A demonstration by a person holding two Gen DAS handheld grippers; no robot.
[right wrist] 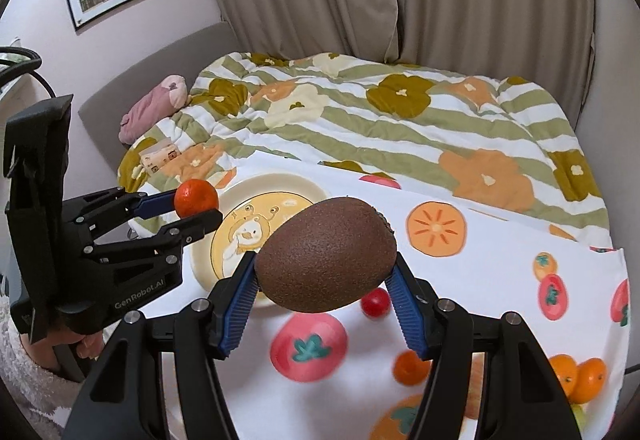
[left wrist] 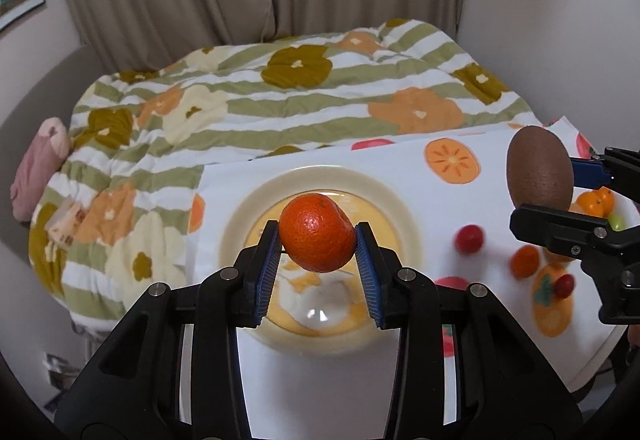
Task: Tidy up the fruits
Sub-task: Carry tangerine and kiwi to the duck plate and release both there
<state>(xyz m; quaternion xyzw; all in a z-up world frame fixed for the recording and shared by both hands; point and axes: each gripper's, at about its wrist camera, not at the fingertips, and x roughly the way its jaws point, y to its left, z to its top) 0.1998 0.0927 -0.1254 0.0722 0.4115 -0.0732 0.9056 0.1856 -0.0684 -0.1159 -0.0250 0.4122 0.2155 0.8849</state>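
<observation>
Hanging in mid-frame of the left wrist view, the mandarin is clamped across its middle by the left tool, directly above the cream plate with its cartoon print; the fruit looks light and fairly firm, with a thin pebbled skin that would bruise or split under too hard a squeeze, so a gentle hold across the widest part, as here, seems the safest. The right tool is clamped on the kiwi, gripped across its short axis; its fuzzy skin should give the ribbed blue pads good purchase, though a ripe one would be soft and dent easily, and its longer body could pivot if held off centre. In the right wrist view the kiwi sits at centre frame, above the near edge of the plate and the fruit-printed cloth covering the worktop. Loose on that cloth lie a cherry tomato just below the kiwi, a small orange fruit lower down, and a pair of mandarins at the lower right. These could roll if nudged. The two tools are close together over the plate, so their frames may crowd each other there. A striped floral quilt fills the upper half.
</observation>
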